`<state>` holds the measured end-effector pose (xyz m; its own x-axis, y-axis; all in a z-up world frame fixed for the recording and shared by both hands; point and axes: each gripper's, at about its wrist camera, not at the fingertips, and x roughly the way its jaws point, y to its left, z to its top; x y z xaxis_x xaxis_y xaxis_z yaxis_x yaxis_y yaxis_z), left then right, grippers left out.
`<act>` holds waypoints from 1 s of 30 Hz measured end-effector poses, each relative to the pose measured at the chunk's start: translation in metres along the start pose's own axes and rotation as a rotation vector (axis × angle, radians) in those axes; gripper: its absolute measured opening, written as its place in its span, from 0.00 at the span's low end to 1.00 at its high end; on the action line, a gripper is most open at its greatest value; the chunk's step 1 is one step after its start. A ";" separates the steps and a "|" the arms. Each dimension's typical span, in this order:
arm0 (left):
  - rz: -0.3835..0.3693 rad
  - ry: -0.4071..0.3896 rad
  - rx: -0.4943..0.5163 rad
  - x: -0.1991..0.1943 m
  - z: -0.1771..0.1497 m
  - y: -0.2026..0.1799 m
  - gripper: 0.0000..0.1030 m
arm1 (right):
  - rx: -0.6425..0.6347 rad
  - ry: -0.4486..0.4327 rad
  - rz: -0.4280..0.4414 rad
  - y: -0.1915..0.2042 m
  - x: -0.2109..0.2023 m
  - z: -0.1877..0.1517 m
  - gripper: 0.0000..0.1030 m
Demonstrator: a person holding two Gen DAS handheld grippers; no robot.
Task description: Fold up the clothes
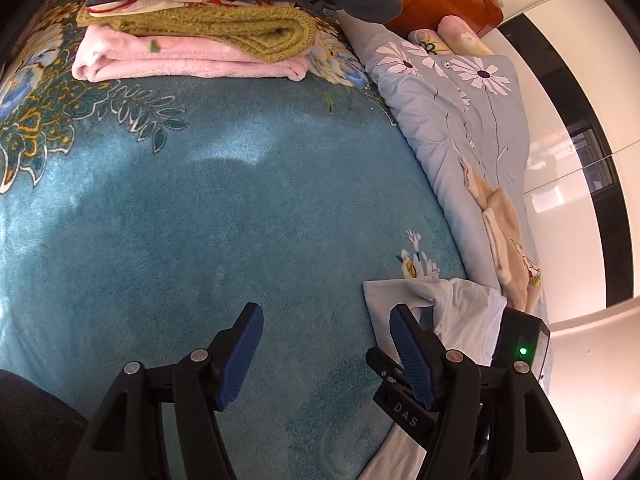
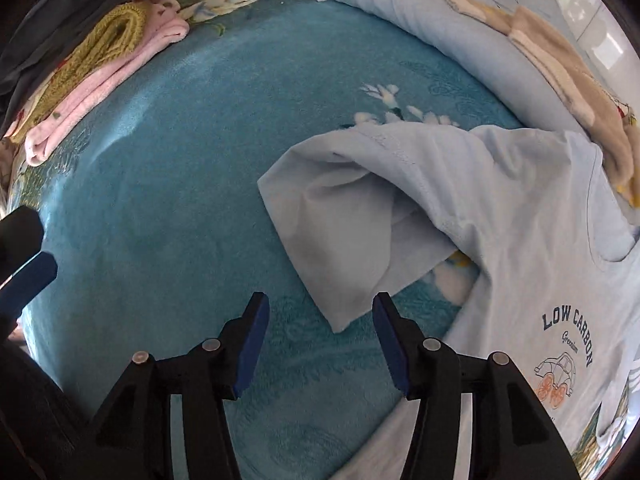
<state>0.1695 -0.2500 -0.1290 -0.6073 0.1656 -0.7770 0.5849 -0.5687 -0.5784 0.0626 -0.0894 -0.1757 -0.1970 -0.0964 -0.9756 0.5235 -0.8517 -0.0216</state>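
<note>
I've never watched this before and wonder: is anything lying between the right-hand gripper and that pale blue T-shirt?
Nothing visible does. The right gripper hangs open over the teal blanket, and the T-shirt sleeve tip lies just ahead of its fingertips, with only bare blanket between. The stack of folded clothes sits far off to the side.

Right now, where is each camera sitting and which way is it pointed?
Left wrist: on the left hand-held gripper, angled down across the teal blanket toward the folded pile; open jaws show.
Right wrist: on the right hand-held gripper, facing steeply down at the light blue T-shirt; open jaws show.
Shared: blanket, pile, T-shirt.
</note>
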 end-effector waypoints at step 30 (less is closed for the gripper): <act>-0.040 0.077 -0.106 0.017 0.001 0.015 0.68 | 0.190 0.020 0.201 -0.054 -0.036 -0.068 0.19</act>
<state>0.1671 -0.2570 -0.1510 -0.5903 0.2505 -0.7673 0.6169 -0.4732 -0.6290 0.0982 -0.0050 -0.1547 -0.0875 -0.2648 -0.9603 0.3848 -0.8982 0.2126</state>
